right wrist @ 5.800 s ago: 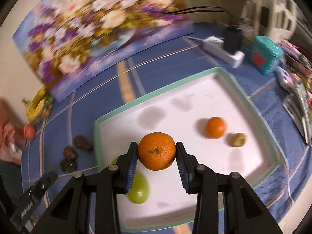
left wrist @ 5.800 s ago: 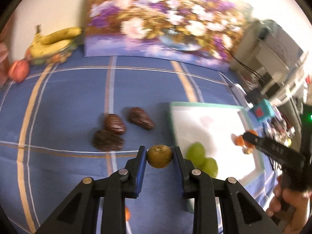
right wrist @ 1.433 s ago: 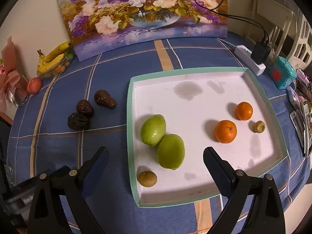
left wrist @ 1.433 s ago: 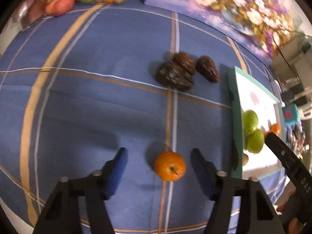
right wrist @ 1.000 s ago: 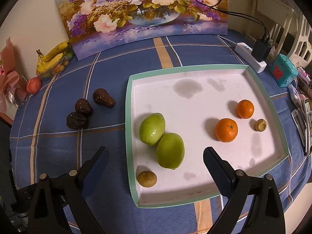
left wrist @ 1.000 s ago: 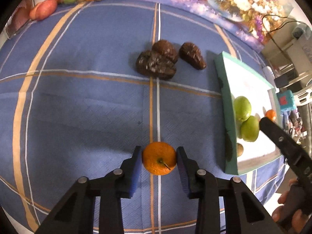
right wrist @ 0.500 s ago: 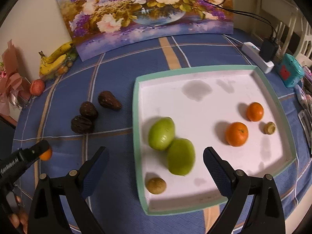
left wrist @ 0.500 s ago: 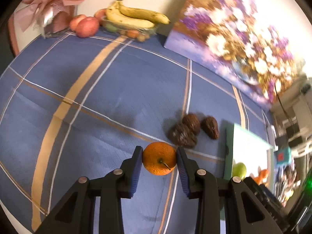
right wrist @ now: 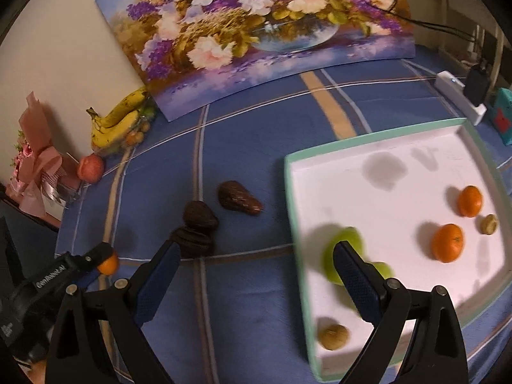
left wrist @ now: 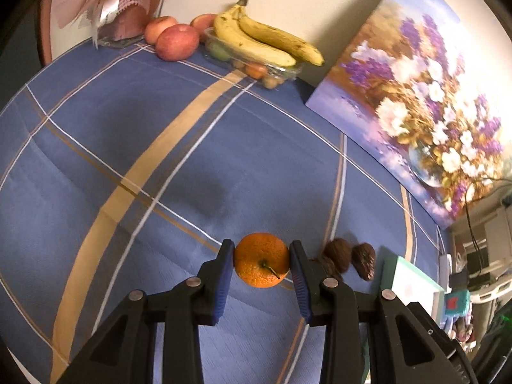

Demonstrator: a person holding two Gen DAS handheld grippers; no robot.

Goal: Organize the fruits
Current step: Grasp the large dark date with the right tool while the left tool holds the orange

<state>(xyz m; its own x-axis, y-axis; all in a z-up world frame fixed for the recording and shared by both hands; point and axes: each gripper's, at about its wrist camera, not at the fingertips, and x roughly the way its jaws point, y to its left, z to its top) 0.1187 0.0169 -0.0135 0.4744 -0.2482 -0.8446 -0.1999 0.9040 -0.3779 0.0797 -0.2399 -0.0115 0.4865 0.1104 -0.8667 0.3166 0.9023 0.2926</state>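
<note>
My left gripper [left wrist: 261, 260] is shut on an orange tangerine [left wrist: 261, 260] and holds it above the blue cloth; it also shows in the right wrist view [right wrist: 108, 262]. My right gripper [right wrist: 256, 264] is open and empty, over the cloth at the tray's left rim. The white tray [right wrist: 380, 160] with a green rim holds two green fruits [right wrist: 345, 246], two tangerines [right wrist: 448, 243], and two small brown fruits [right wrist: 334, 336]. Three dark brown fruits [right wrist: 198, 220] lie on the cloth left of the tray, also seen in the left wrist view [left wrist: 348, 257].
Bananas [left wrist: 259, 40] on a plastic box, red apples [left wrist: 176, 41] and a pink wrapped bouquet [left wrist: 118, 6] stand at the far wall. A flower painting [right wrist: 256, 28] leans there. A power strip [right wrist: 457, 96] and teal box [right wrist: 502, 118] sit right of the tray.
My left gripper closed on the tangerine, lifted it off the cloth and tilted up toward the far wall. My right gripper stayed open and shifted left, lower over the tray's left edge.
</note>
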